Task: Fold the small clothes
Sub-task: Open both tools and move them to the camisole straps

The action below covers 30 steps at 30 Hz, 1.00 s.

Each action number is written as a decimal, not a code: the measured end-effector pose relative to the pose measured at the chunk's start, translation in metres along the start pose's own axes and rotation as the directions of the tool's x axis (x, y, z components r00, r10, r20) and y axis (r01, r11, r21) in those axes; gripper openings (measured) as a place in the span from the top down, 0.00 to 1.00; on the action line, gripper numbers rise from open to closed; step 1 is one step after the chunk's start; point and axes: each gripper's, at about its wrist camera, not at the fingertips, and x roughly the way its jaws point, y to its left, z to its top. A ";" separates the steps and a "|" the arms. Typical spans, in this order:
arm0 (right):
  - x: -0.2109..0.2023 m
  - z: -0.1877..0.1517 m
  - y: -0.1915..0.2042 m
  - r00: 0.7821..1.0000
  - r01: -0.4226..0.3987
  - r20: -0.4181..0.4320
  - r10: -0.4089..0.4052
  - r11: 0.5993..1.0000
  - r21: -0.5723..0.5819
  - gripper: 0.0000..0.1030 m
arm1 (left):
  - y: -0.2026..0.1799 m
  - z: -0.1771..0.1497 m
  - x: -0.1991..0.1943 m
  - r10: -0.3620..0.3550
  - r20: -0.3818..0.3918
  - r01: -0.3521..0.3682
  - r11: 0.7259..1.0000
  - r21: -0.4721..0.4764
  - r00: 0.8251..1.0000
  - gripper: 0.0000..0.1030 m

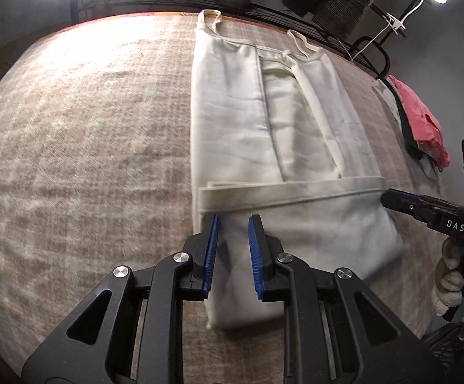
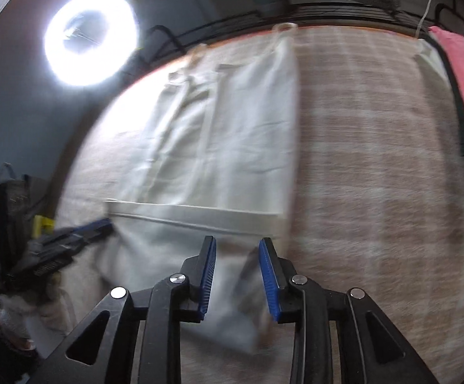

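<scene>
**Hem fold just let go**

White garment (image 1: 264,134) lies flat on plaid blanket (image 1: 87,160), near hem turned up. L gripper (image 1: 232,224) & R gripper (image 2: 238,246) are held spread over hem, nothing pinched. Next: regrip needed for 2nd fold.

- The left gripper (image 1: 232,220) is being pointed steeply downward, blue pads (image 1: 211,249) parted.
- The right gripper (image 2: 236,243) is being angled likewise, jaws apart, gripped by a gloved hand (image 1: 449,275).
</scene>
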 end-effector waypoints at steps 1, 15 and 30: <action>-0.001 0.001 -0.003 1.000 0.010 0.001 -0.010 1.000 0.004 0.71 | 0.001 0.003 0.000 0.019 0.009 -0.019 1.000 0.001 1.000 0.83; -0.028 0.041 -0.025 0.991 0.004 0.136 0.000 1.000 -0.031 0.44 | 0.026 0.073 0.009 0.032 0.079 -0.027 0.998 -0.053 0.996 0.79; 0.037 0.151 -0.076 0.974 -0.181 0.156 0.164 0.978 0.102 0.39 | 0.053 0.163 0.081 -0.142 0.065 0.148 0.983 -0.110 0.988 0.62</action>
